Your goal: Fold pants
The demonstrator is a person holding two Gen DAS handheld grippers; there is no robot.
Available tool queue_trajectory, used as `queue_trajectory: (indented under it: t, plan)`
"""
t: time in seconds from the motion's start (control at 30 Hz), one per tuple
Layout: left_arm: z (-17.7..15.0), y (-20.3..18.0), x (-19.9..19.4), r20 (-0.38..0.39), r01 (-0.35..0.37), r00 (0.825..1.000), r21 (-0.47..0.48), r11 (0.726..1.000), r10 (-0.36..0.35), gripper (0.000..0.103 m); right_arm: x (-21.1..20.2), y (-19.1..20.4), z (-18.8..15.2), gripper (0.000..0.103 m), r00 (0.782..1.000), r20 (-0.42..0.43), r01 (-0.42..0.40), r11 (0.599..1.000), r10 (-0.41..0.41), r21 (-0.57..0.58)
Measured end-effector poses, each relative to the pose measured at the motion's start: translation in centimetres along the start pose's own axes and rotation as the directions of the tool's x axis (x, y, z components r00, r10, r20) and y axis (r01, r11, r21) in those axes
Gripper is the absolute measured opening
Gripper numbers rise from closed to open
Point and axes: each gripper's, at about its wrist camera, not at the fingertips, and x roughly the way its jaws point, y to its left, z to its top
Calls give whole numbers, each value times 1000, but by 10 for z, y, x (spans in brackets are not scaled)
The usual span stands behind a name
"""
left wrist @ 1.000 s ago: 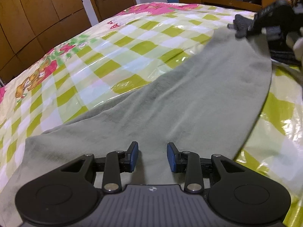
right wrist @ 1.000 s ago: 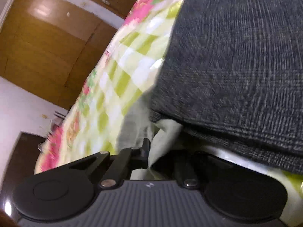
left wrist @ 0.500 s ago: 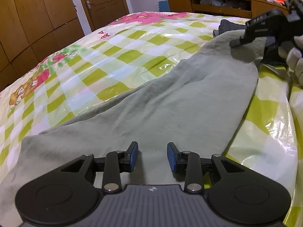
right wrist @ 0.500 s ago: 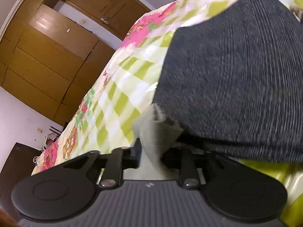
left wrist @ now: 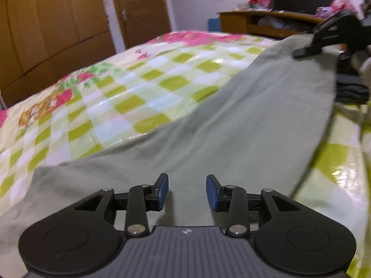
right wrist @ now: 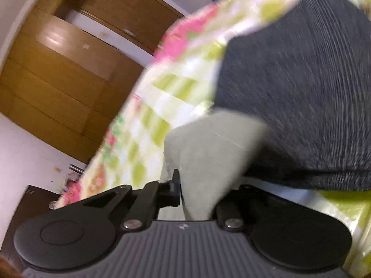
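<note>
Bedspread (left wrist: 139, 88): right claw (right wrist: 197, 197) closing on pants (right wrist: 208, 153).

No readable text, labels, numbers; only small emblem on claw housing (left wrist: 185, 231).

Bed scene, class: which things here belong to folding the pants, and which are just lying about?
Belonging to the job: grey-green pants; right gripper, closing on their corner; left gripper, opening over them.

Lying about: dark grey garment; checked bedspread; wooden shelf.
</note>
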Motion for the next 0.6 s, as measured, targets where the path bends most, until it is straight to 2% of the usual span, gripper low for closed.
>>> queue_trajectory:
  t: [0.03, 0.1, 0.17, 0.23, 0.27, 0.33, 0.4, 0.5, 0.6]
  plan:
    - [0, 0, 8, -29, 6, 1000, 3, 1000, -6, 49, 1, 5, 1, 9, 1000, 2, 31, 999, -31, -35]
    - [2, 2, 10, -22, 5, 1000, 14, 1000, -5, 50, 16, 7, 3, 9, 989, -48, 139, 987, -143, -76]
    - [4, 8, 2, -8, -19, 1000, 9, 1000, 19, 55, 14, 4, 3, 9, 988, -56, 144, 989, -146, -37]
    - [0, 21, 4, -85, -7, 996, -11, 1000, 6, 60, 5, 10, 2, 9, 987, -19, 159, 985, -161, -65]
    - [-4, 28, 1, -87, -6, 996, -38, 999, 3, 60, 5, 13, 2, 9, 983, -18, 182, 980, -184, -76]
    - [-12, 42, -16, -64, -23, 998, -76, 997, 18, 60, 7, 25, 1, 9, 983, -18, 179, 980, -182, -91]
    - [-21, 52, -30, -35, -63, 998, -116, 991, 60, 60, 1, 46, -5, 9, 985, 9, 171, 973, -171, -158]
    - [-36, 69, -25, -89, -59, 995, -153, 987, 46, 60, -1, 86, -17, 9, 990, 11, 136, 956, -137, -259]
    - [-43, 83, -42, -50, -66, 997, -207, 976, 57, 60, 4, 129, -30, 9, 995, -25, 81, 932, -96, -353]
